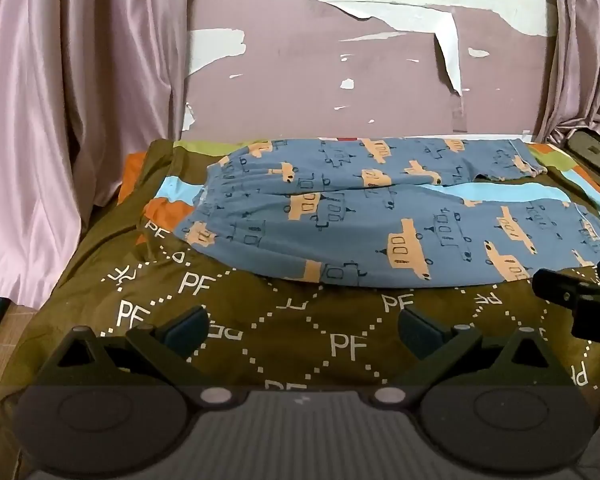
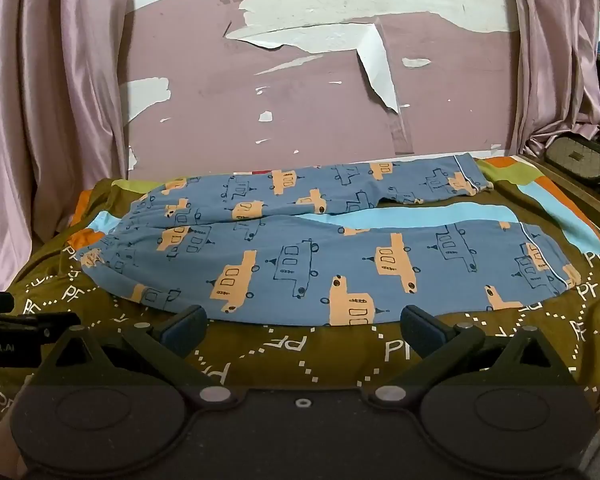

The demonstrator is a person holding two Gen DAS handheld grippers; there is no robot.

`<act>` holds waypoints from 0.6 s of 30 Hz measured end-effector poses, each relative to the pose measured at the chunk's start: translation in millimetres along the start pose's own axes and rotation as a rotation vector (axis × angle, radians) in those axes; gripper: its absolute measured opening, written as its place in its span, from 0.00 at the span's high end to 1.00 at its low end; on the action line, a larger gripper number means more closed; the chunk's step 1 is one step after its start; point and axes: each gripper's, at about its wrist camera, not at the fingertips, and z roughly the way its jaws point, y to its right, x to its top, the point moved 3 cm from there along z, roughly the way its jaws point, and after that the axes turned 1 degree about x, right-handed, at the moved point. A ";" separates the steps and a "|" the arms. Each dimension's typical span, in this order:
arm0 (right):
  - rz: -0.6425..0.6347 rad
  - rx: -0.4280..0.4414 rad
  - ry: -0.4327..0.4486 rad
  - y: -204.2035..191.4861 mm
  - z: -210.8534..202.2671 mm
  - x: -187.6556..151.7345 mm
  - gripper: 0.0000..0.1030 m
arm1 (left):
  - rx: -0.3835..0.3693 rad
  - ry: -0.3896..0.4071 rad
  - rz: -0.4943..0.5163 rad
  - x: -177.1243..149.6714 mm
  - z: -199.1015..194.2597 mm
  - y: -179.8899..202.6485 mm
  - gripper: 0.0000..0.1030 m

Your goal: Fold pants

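1. The pants (image 2: 312, 248), blue with orange and outlined car prints, lie spread flat on a bed covered by an olive bedspread (image 1: 300, 332) printed with white "PF" letters and dotted diamonds; the waistband is at the left, the two legs run to the right with a light-blue stripe of the bedspread showing between them.
2. The left gripper (image 1: 304, 326) hangs over bare bedspread in front of the pants' near edge; its jaws stand wide apart with nothing between them, and the pants lie just beyond the fingertips, not touched.
3. The right gripper (image 2: 304, 324) sits close to the near leg; its jaws are spread fully and hold nothing; the hem edge of the cloth lies just past the fingertips.
4. A peeling pink wall (image 2: 320, 92) and mauve curtains (image 1: 60, 120) stand behind the bed; a dark bag (image 2: 580, 160) rests at the far right.
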 end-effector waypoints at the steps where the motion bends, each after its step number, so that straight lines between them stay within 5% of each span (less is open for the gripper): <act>1: 0.001 0.000 -0.001 0.0 0.1 0.1 0.00 | 0.001 0.000 -0.002 -1.5 0.7 -1.7 0.00; 18: 0.006 -0.005 -0.002 1.2 1.3 -0.4 0.00 | 0.009 -0.019 0.002 6.3 0.8 1.7 0.00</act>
